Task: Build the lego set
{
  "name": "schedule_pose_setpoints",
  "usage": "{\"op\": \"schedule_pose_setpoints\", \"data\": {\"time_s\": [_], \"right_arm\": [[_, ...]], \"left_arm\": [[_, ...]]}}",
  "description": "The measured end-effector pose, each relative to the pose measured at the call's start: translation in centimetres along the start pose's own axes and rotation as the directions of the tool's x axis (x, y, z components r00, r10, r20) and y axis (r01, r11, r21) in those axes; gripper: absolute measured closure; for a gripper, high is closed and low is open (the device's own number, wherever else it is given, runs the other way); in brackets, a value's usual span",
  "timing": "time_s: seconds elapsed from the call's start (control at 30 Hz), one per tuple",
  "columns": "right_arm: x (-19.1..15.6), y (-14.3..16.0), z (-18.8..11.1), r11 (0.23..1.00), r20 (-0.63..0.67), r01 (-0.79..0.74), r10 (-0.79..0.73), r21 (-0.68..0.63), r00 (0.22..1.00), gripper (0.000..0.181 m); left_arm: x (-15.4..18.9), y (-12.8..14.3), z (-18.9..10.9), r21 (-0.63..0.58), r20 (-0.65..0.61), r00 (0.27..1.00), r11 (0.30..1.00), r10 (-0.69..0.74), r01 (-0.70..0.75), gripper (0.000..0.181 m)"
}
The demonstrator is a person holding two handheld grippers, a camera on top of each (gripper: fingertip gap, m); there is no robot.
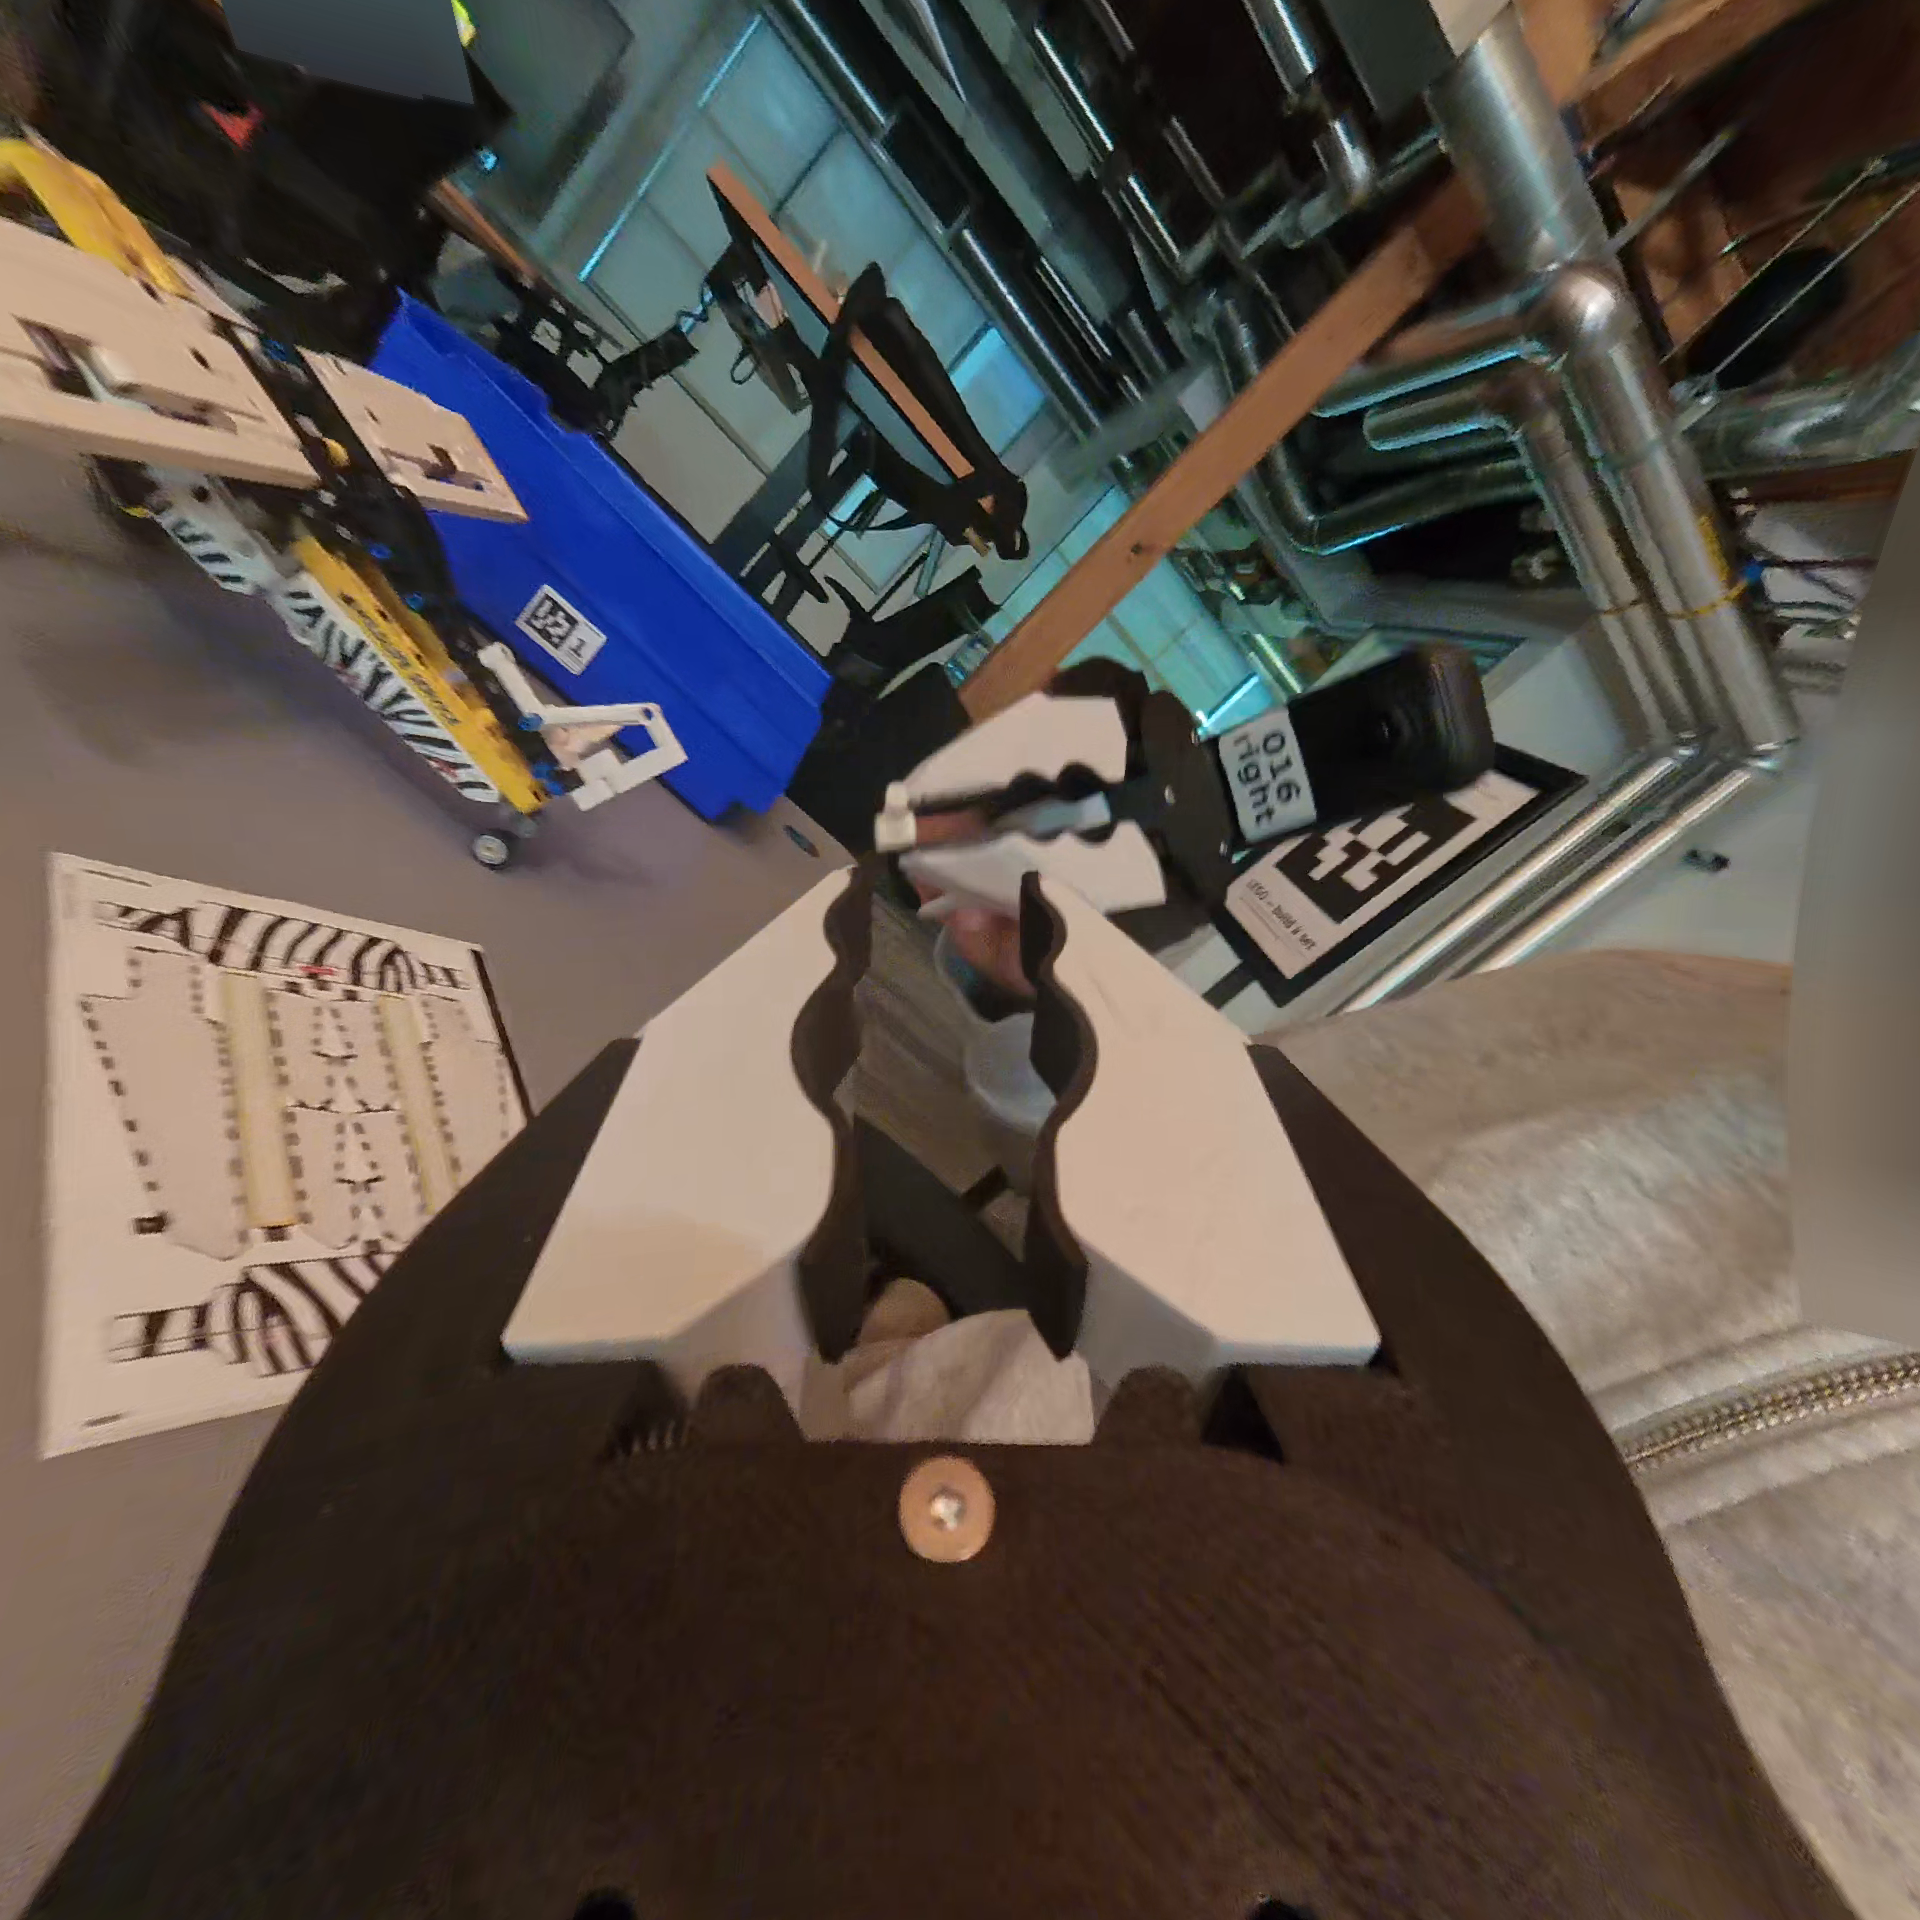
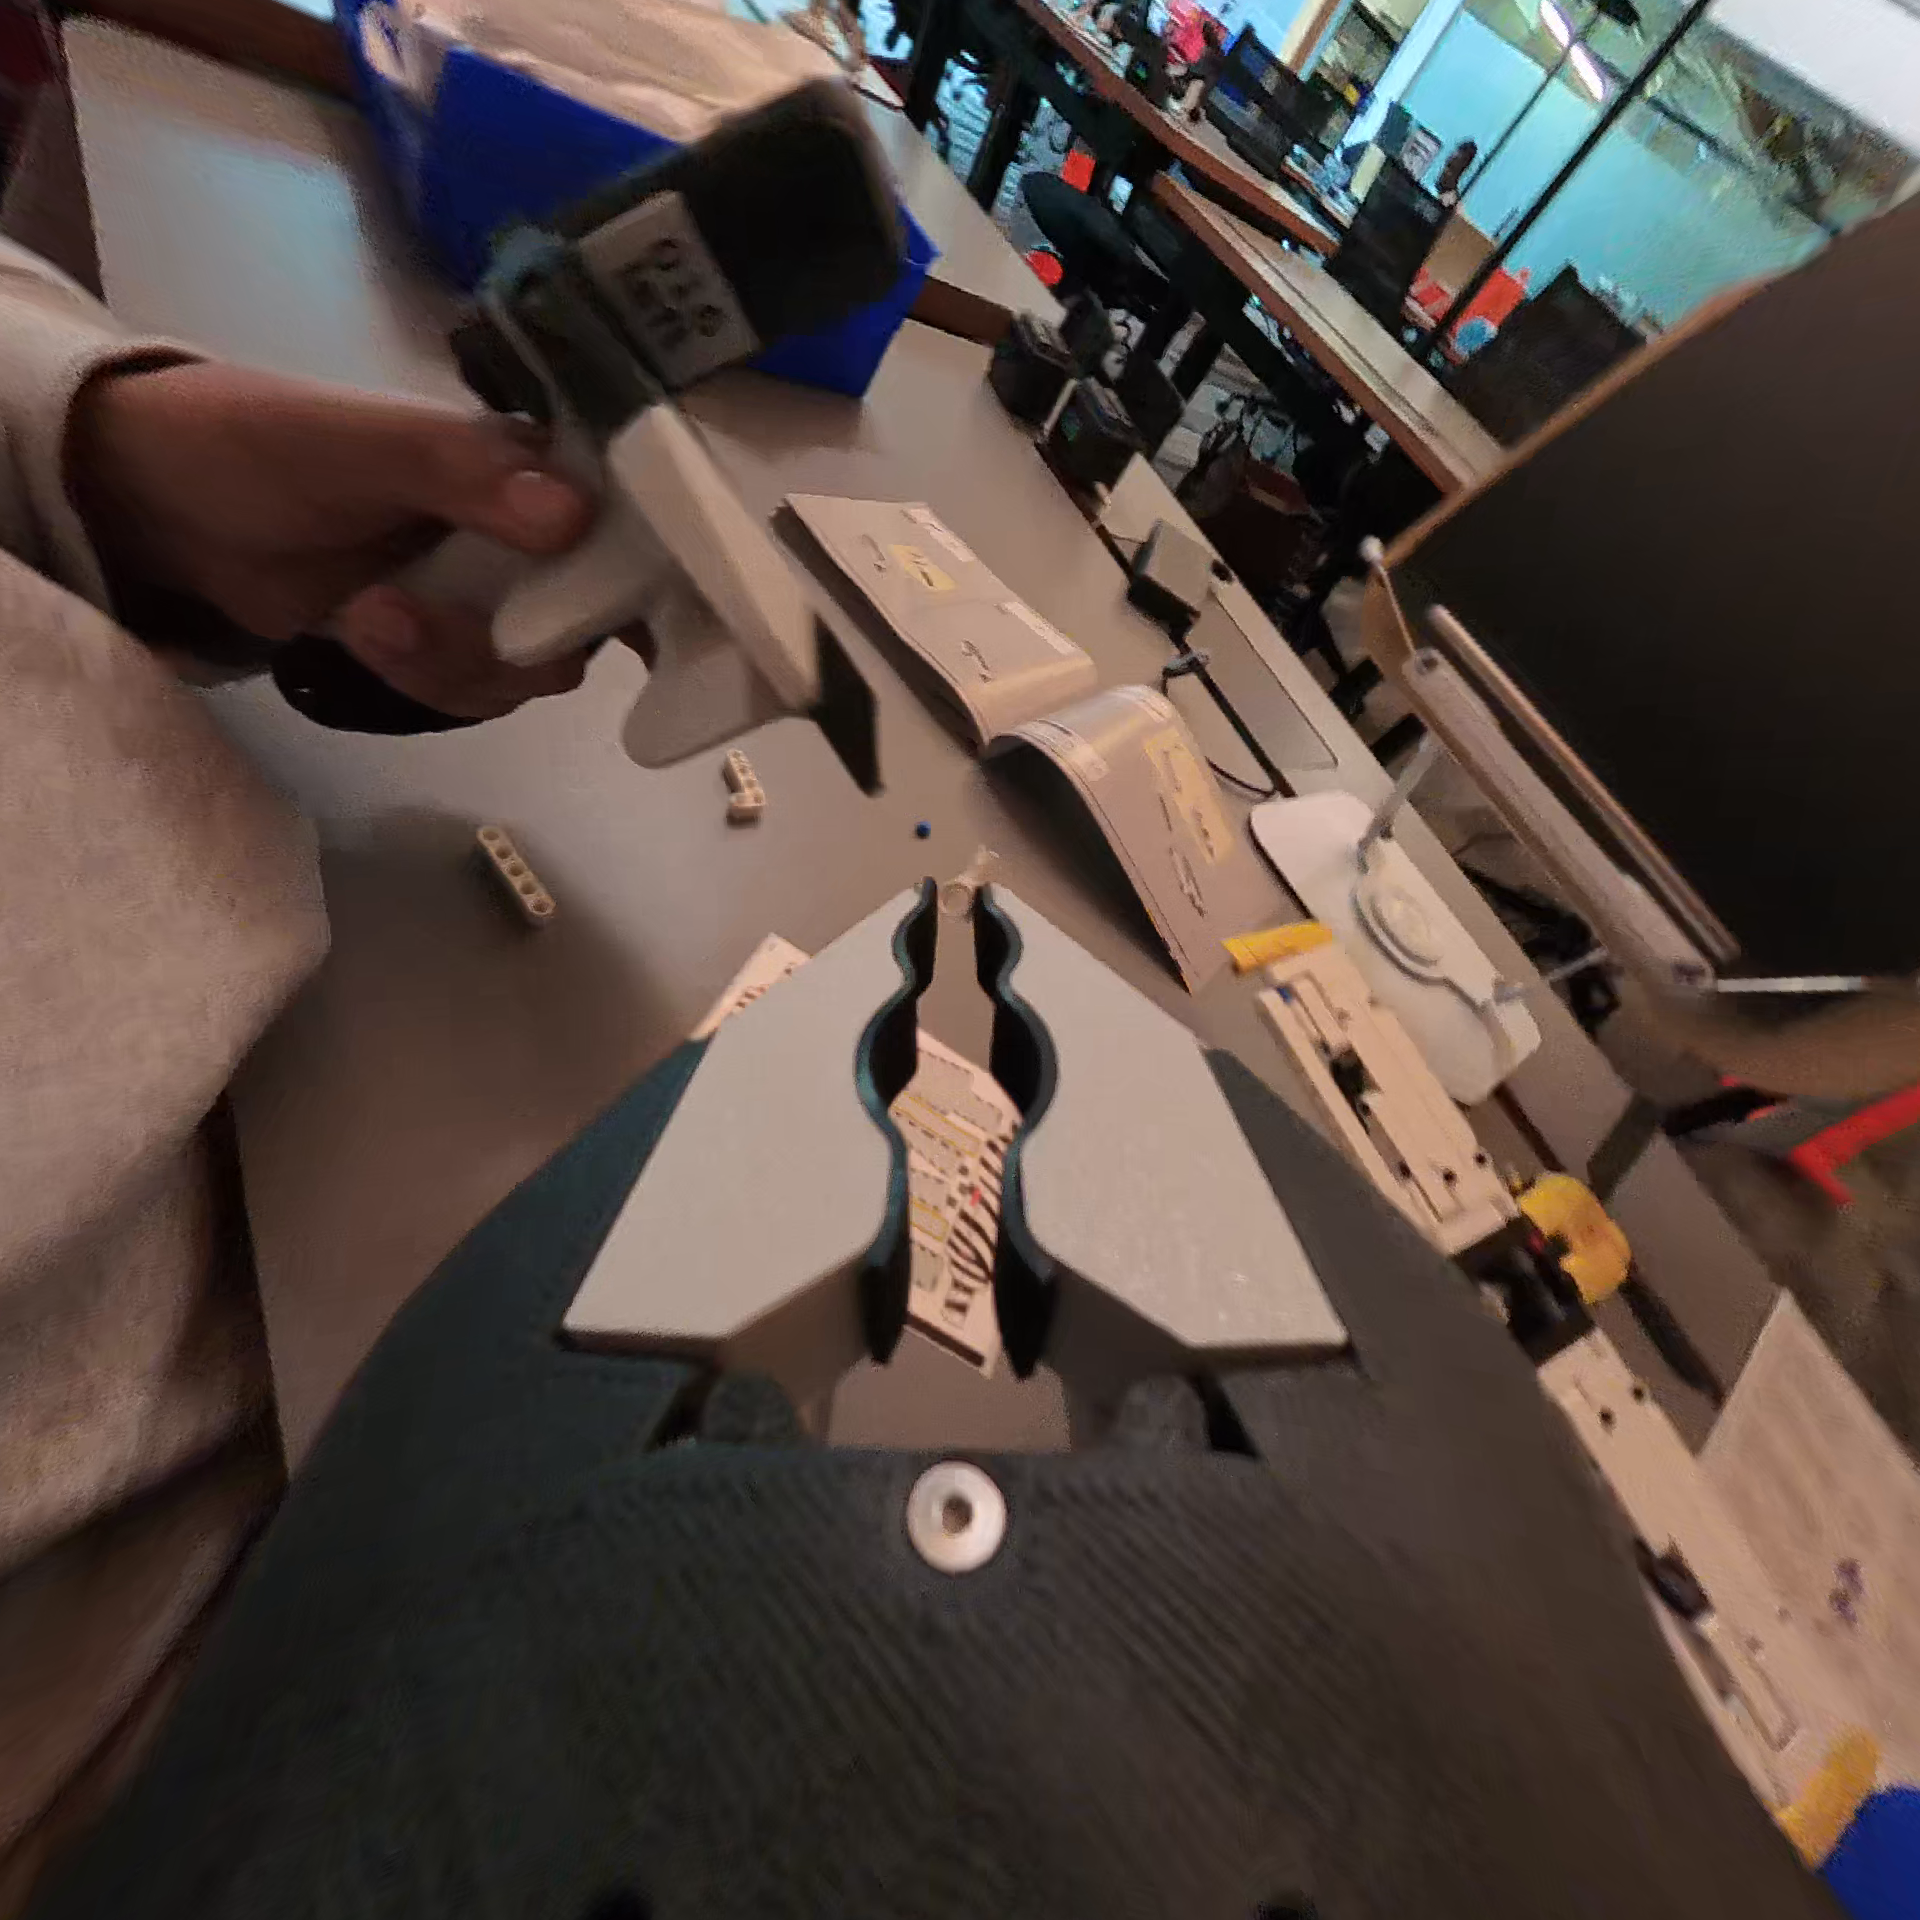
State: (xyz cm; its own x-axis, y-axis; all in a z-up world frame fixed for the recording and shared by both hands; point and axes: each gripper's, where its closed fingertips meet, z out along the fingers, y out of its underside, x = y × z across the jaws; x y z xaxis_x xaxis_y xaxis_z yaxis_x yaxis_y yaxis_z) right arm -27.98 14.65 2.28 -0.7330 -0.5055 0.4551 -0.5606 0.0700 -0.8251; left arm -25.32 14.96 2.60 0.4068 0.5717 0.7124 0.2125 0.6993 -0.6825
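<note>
Grey matte tabletop [image 2: 665, 914], smooth, in a workshop with steel pipework and glass partitions behind.

Left gripper [image 1: 943, 914]: white wedge fingers with wavy black pads, set moderately apart, nothing between them. It is raised off the table and tilted; my hand [image 2: 312, 520] wraps its white handle from the left, sleeve of pale fleece.

Right gripper [image 2: 951, 909]: same build, jaws narrowed to a slim gap, pinching a small pale lego piece [image 2: 961, 883] at the very tips. Piece is blurred; its long axis and heading I cannot tell. From the left wrist view it shows as a white stub [image 1: 896, 821] at the tip, pointing toward the model.

Lego model [image 1: 343, 582]: long yellow-and-black beam frame with white flat panels and zebra striping, long axis running away along the table, just beside a blue bin [image 1: 644, 582].

Sticker sheet [image 1: 260, 1132] lies flat, near. Open instruction booklet [image 2: 997, 644], pages curled. Loose on the table: a pale holed beam [image 2: 514, 873], a small L-shaped piece [image 2: 743, 784], a blue pin [image 2: 922, 829].
</note>
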Motion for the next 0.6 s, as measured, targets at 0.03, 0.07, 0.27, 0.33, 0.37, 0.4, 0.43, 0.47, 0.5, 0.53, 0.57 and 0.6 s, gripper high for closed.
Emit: {"op": "schedule_pose_setpoints", "data": {"time_s": [0.03, 0.07, 0.27, 0.33, 0.37, 0.4, 0.43, 0.47, 0.5, 0.53, 0.57, 0.6], "right_arm": [[-0.9, -0.2, 0.4, 0.999, 0.004, 0.037, -0.037, -0.002, 0.999, 0.176], [-1.6, -0.3, 0.6, 0.998, 0.007, 0.070, -0.070, -0.006, 0.998, 0.176], [-4.2, -1.6, 1.1, 0.977, 0.009, 0.215, -0.214, -0.004, 0.977, 0.176], [-4.5, -2.0, 1.1, 0.971, 0.005, 0.239, -0.239, -0.002, 0.971, 0.176], [-4.7, -2.2, 1.0, 0.969, 0.007, 0.245, -0.245, 0.003, 0.969, 0.176], [-4.8, -2.3, 0.9, 0.967, 0.008, 0.253, -0.253, 0.008, 0.967, 0.176], [-4.9, -2.5, 0.9, 0.965, 0.009, 0.261, -0.261, 0.011, 0.965, 0.175], [-5.1, -2.6, 0.8, 0.963, 0.010, 0.268, -0.269, 0.012, 0.963, 0.175], [-5.2, -2.8, 0.8, 0.961, 0.008, 0.276, -0.276, 0.020, 0.961, 0.176], [-5.2, -3.1, 0.7, 0.960, -0.003, 0.280, -0.280, 0.035, 0.960, 0.176], [-5.2, -3.5, 0.7, 0.958, -0.023, 0.282, -0.281, 0.054, 0.959, 0.175], [-5.1, -4.0, 0.6, 0.955, -0.051, 0.287, -0.283, 0.075, 0.958, 0.175]], "left_arm": [[0.1, 0.2, 0.1, 0.001, 0.002, 1.000, 1.000, -0.017, 0.017, 0.153], [-0.3, 0.4, 0.1, 0.000, 0.029, 0.999, 0.999, -0.033, 0.033, 0.153], [0.6, 1.4, -0.6, 0.003, 0.017, 0.997, 0.997, -0.074, 0.074, 0.178], [1.0, 1.6, -0.7, 0.004, 0.013, 0.997, 0.997, -0.073, 0.073, 0.178], [1.2, 1.7, -0.8, 0.005, 0.007, 0.997, 0.997, -0.072, 0.072, 0.177], [1.4, 1.7, -0.9, 0.007, 0.002, 0.997, 0.997, -0.076, 0.076, 0.178], [1.5, 1.7, -1.0, 0.005, -0.004, 0.997, 0.997, -0.080, 0.080, 0.178], [1.7, 1.8, -1.0, 0.007, -0.015, 0.996, 0.996, -0.085, 0.085, 0.178], [2.0, 1.7, -1.2, 0.017, -0.033, 0.995, 0.995, -0.093, 0.094, 0.178], [2.3, 1.5, -1.3, 0.035, -0.059, 0.992, 0.993, -0.111, 0.113, 0.178], [2.5, 1.2, -1.5, 0.059, -0.089, 0.987, 0.989, -0.133, 0.138, 0.179], [2.7, 0.9, -1.7, 0.088, -0.120, 0.981, 0.982, -0.155, 0.166, 0.178]]}}
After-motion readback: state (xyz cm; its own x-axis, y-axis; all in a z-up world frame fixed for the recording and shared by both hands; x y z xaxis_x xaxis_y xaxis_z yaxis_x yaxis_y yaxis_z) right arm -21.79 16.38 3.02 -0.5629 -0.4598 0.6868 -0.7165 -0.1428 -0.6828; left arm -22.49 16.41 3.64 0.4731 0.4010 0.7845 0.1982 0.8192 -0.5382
